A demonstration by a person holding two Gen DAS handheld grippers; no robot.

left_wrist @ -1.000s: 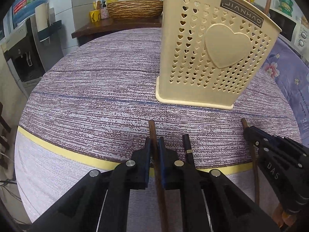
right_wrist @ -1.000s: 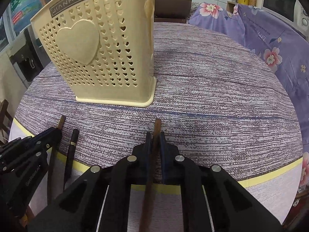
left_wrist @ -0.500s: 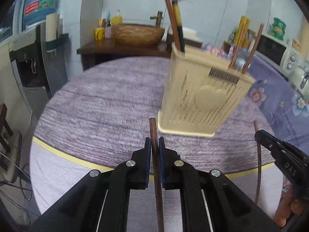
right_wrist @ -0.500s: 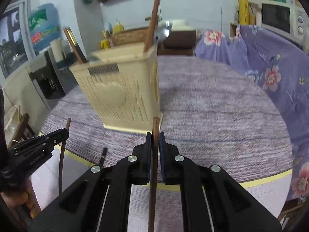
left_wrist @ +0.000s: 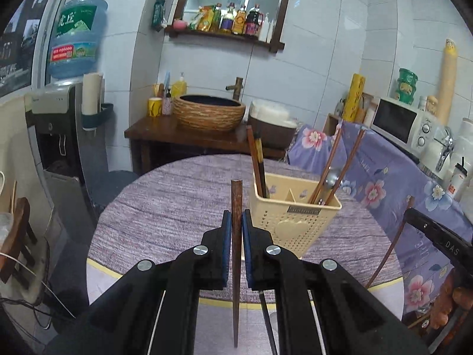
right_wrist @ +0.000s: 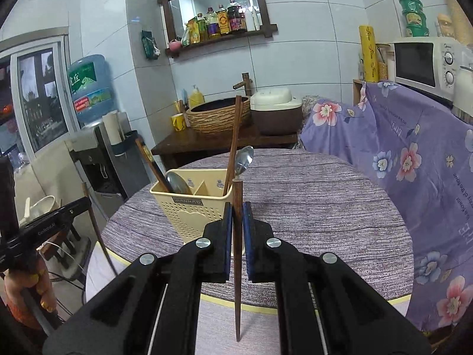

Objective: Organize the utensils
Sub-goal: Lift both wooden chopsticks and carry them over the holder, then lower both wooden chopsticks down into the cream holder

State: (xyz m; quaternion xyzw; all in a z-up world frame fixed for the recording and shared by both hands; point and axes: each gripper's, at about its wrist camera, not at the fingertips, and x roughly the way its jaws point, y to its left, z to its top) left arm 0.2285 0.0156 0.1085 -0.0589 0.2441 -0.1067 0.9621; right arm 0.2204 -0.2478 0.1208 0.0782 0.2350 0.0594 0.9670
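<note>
Each camera sits behind its own gripper and looks forward and a bit down, from above the near edge of the round table (left_wrist: pixel 177 207). The left one sees the yellow basket (left_wrist: pixel 295 216) to its right. The right one sees that basket (right_wrist: pixel 192 207) to its left. Both share the back wall, maybe from the same height.

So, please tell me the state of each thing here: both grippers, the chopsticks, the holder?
left gripper: shut on brown chopstick, lifted
right gripper: shut on second chopstick, lifted
utensil holder: upright, holds chopsticks and spoons
black chopstick: lying on the table
</note>
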